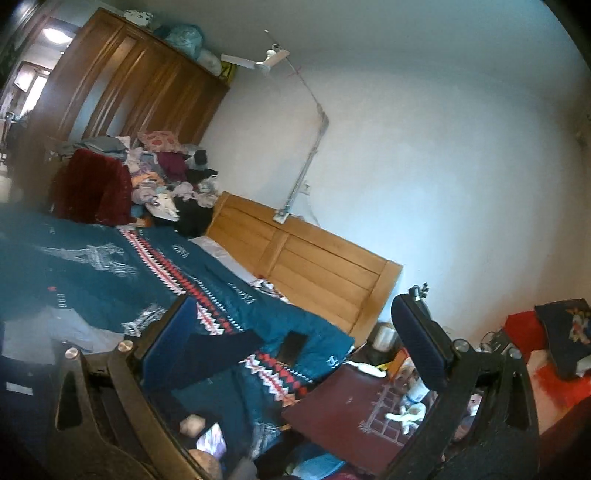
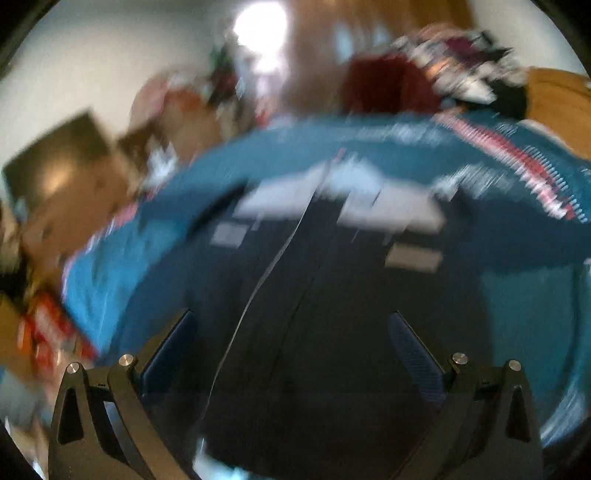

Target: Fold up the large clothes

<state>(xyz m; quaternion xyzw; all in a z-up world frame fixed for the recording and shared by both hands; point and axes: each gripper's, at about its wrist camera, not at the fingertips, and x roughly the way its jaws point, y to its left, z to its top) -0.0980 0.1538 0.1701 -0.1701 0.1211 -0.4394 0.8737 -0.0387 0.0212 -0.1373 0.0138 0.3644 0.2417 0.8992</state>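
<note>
Left wrist view sharp, cool daylight on the wall (image 1: 424, 147) above the fingers (image 1: 417, 343); fisheye bends edges, corners dark. Right wrist view heavily motion-blurred, blown-out glare (image 2: 260, 22) far beyond the fingers.

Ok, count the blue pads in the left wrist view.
2. One pad at lower left, in front of the bed; the other pad at lower right, above the bedside clutter. Neither is hidden.
</note>
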